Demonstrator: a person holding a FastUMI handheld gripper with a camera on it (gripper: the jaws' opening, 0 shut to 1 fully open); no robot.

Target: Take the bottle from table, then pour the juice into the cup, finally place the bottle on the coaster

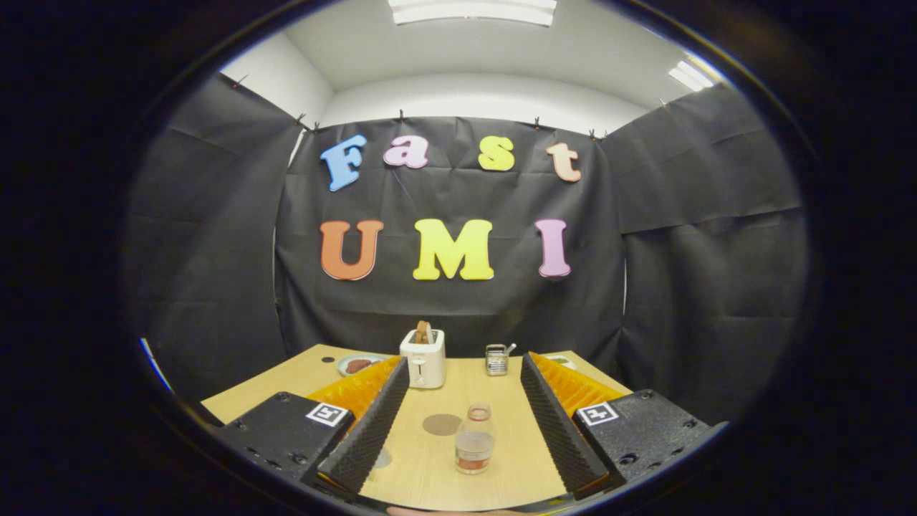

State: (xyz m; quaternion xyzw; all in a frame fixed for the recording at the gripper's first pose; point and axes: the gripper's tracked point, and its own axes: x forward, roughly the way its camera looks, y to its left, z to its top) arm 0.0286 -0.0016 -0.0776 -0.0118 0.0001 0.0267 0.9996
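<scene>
Pale wood forms the surface (501, 459), seen from the tool (464, 390), whose two fingers stand wide apart in the lower centre of the frame, clamped on nothing. Between them, and touching neither, stands the bottle (474, 438): small, clear, upright, with a band of reddish juice low in its body. Its place in the middle of the gap suggests an approach lined up so that both fingers can close on its sides evenly. Just beyond the bottle, slightly to its left, lies the coaster (441, 424), a flat brown disc kept near, probably so that the last placement needs little travel. A faint round shape (382, 457) beside the left finger, lower left of centre, may be the cup; it is too hidden to tell. Farther back stand a white toaster (423, 357) with bread in its slot, a small metal rack (496, 360) and a plate (356, 364), well apart from the working area. By this evidence the task is at its first step, the bottle not yet grasped.
</scene>
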